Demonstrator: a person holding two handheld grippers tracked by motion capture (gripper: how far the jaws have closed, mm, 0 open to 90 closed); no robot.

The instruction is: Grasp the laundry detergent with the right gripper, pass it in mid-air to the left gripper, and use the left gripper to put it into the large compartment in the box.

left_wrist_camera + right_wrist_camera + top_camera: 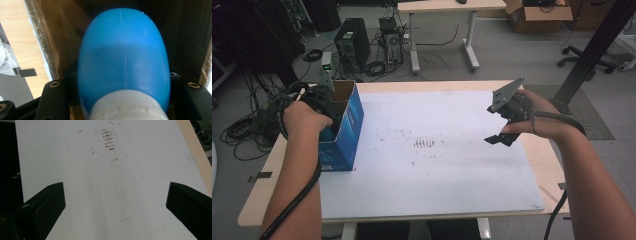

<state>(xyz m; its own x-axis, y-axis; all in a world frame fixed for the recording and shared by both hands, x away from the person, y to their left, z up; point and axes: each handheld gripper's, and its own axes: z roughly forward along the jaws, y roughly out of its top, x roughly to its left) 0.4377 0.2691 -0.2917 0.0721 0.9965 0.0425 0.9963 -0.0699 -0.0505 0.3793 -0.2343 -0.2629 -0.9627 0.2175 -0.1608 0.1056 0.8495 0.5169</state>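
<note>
A blue cardboard box [347,125] stands open-topped at the left edge of the white board [437,170]. My left gripper [319,107] reaches down into it from the left. In the left gripper view a blue bottle [123,50] with a white cap [127,107] sits between the jaws of the left gripper [123,85], which is shut on it, with the box's brown inner walls [62,37] around it. My right gripper [502,137] hovers over the board's right side. In its own view the right gripper [115,195] stands open with nothing between its jaws.
Brown smudges [424,144] mark the middle of the board. The wooden tabletop [547,165] shows past the board's edges. On the floor behind are a computer tower [352,42], loose cables [247,125], another table [447,7] and a slanted black post [592,50].
</note>
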